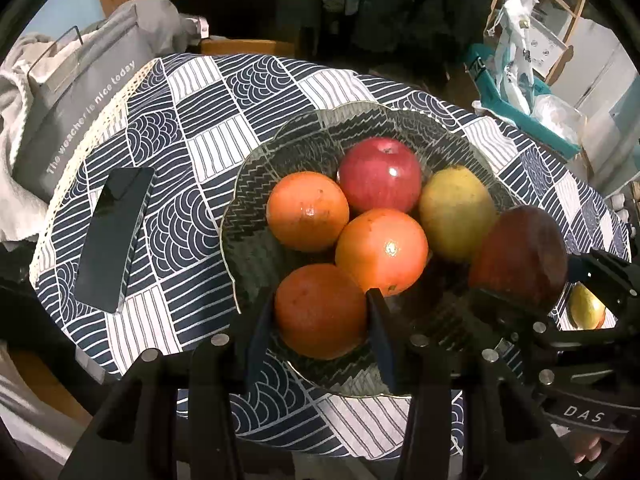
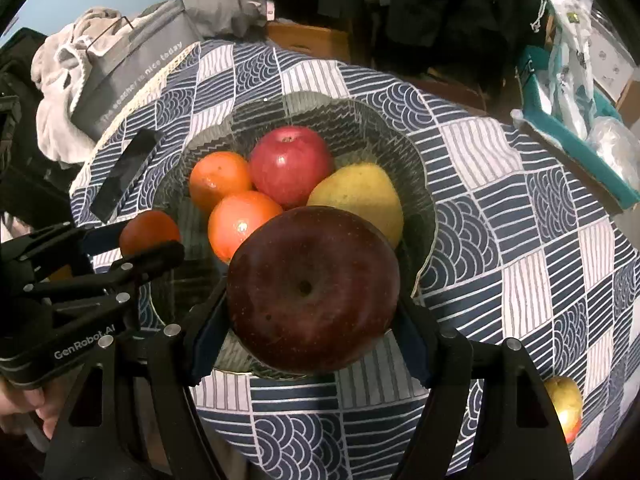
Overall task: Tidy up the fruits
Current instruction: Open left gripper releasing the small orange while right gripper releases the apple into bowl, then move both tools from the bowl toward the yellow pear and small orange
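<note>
A glass bowl [image 1: 236, 216] on the patterned cloth holds a red apple [image 1: 380, 174], two oranges [image 1: 307, 211] and a yellow fruit [image 1: 456, 212]. My left gripper [image 1: 320, 296] is shut on a third orange [image 1: 320, 320] over the bowl's near side. I cannot tell whether that orange rests on the glass. My right gripper [image 2: 312, 300] is shut on a big dark red apple [image 2: 312, 276], stem hollow towards the camera, above the bowl's [image 2: 424, 184] near rim. Each gripper also shows in the other's view, the left gripper [image 2: 156, 254] and the right gripper [image 1: 516, 300].
A dark phone [image 1: 114, 236] lies on the cloth left of the bowl. A grey bag [image 1: 80, 96] and towels sit at the far left edge. One yellow-red fruit [image 2: 566, 404] lies on the cloth at the near right. A teal box [image 2: 560, 120] with plastic bags stands far right.
</note>
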### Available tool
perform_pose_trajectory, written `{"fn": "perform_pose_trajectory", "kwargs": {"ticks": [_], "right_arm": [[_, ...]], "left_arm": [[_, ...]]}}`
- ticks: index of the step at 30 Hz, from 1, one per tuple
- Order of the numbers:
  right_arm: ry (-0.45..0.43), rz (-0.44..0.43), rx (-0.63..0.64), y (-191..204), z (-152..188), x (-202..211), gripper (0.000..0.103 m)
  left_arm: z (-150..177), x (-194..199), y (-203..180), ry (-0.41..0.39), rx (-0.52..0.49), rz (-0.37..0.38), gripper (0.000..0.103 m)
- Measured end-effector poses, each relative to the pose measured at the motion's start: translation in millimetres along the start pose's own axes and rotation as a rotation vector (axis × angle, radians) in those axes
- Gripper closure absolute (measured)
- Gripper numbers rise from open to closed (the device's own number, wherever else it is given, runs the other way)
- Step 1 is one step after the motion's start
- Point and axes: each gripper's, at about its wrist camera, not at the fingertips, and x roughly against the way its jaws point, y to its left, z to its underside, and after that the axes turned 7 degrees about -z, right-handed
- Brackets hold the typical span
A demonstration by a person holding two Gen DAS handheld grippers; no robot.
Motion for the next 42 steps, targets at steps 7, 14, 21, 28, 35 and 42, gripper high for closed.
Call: {"fn": "perform_pose_trajectory", "kwargs": {"ticks": [7,14,21,28,35,42], "right_arm": [[-0.036,-0.008,0.008,3,-4,12,0.026],[-0.096,0.029,0.003,-1,-9,37,0.026],[-0.160,0.108,0.011,-7,-6,63,0.026],[-0.213,0.164,0.006,-17,3,91,0.026],[-0.262,0.183,-0.026,-31,13,120,0.026],[-0.308,0.213,-0.055,-47,26,147,0.026]], "left_arm": [[-3,10,4,-0.045,0.011,-0.029,0.029],[-4,20,2,-0.067,0.013,-0.019,0.029],[-10,44,-10,-0.129,-0.001,0.010,0.029],[-11,65,-31,-0.177,-0.039,0.038,0.028],[-13,80,-50,-0.205,-0.062,0.070,0.027],[-13,97,-67,-0.236,-0.088,0.102,0.026]]}}
